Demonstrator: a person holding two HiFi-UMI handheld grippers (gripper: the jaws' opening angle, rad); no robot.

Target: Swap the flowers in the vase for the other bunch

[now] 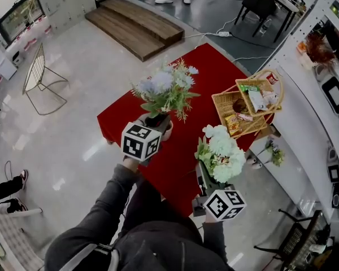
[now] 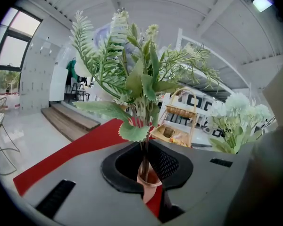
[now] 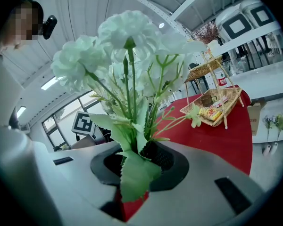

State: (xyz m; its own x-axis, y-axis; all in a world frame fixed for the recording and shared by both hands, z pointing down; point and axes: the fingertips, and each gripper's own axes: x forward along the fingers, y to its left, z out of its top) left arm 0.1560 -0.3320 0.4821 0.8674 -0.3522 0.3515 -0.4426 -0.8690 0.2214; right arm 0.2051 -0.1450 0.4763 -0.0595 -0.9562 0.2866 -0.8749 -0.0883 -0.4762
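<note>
Two grippers: each is clamped on a bunch of artificial flowers, and both are held low in front of the person.
Right gripper (image 3: 144, 161): nearest; its jaws pinch the green stems of the white carnation bunch (image 1: 223, 151), which is carried in the air over the near edge of the table.
White bunch, axis: the stems run roughly upright through the padded hollow, with heads up and cut ends hanging below the jaws.
Left gripper (image 2: 146, 154): a little farther out; its jaws are drawn in round the stems of the lavender-and-fern bunch (image 1: 166, 89), just above the vase mouth.
Vase (image 2: 150, 180): pinkish, directly under the left jaws, standing near the left edge of the red table (image 1: 186, 78). The lavender stems are in it.
Lavender bunch, axis: upright, with blooms up and tilted slightly away from the person.
Key relation: the vase mouth lies to the left of the white bunch and somewhat farther from the person. The left gripper sits right over it, so the right one cannot get in yet.
Likely step: draw the lavender bunch straight up along its stems, then bring the white stems over the mouth.
Risk: nothing holds the vase down, so it may rise with the stems.
Farther off: a wicker basket (image 1: 246, 114) of snacks stands on the table's right side, well apart from the vase.
</note>
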